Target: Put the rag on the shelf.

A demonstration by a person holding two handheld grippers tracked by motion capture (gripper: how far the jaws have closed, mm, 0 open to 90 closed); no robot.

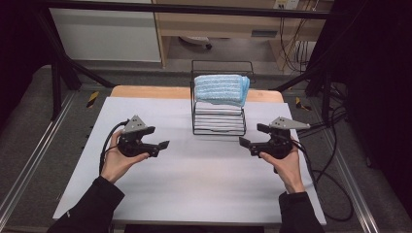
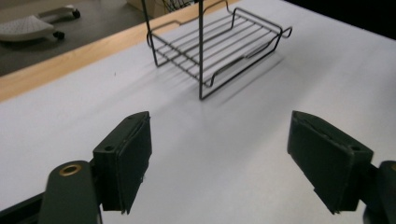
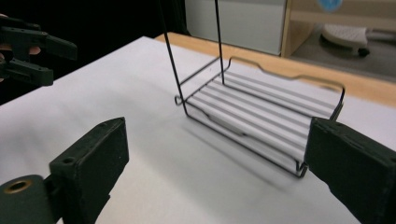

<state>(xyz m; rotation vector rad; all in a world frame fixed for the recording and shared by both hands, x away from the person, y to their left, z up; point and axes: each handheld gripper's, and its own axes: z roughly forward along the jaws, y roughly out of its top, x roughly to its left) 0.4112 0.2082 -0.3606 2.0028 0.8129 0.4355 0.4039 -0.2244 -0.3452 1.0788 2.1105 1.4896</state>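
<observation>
While both of my grippers hang low over the white desk [image 1: 194,184], neither has anything in it. My left gripper [image 1: 160,138] sits toward the desk's left edge with its jaws released and spread wide — in the left gripper view [image 2: 219,158] I see bare desk surface between the two black pads. My right gripper [image 1: 250,136] sits toward the right edge, its jaws likewise released; the right gripper view [image 3: 215,182] shows white desk between them. The two grippers point inward toward each other, well apart, with open desk between them.

The wire rack [image 1: 221,127] stands near the middle of the desk's far edge — a black two-tier frame. Its lower shelf is empty; I see the bare wire slats in the left gripper view [image 2: 219,51] and the right gripper view [image 3: 261,116]. On its upper tier lies a folded light-blue towel [image 1: 221,89], one end hanging slightly over the right side of the rack. Neither gripper touches the rack or the towel.
</observation>
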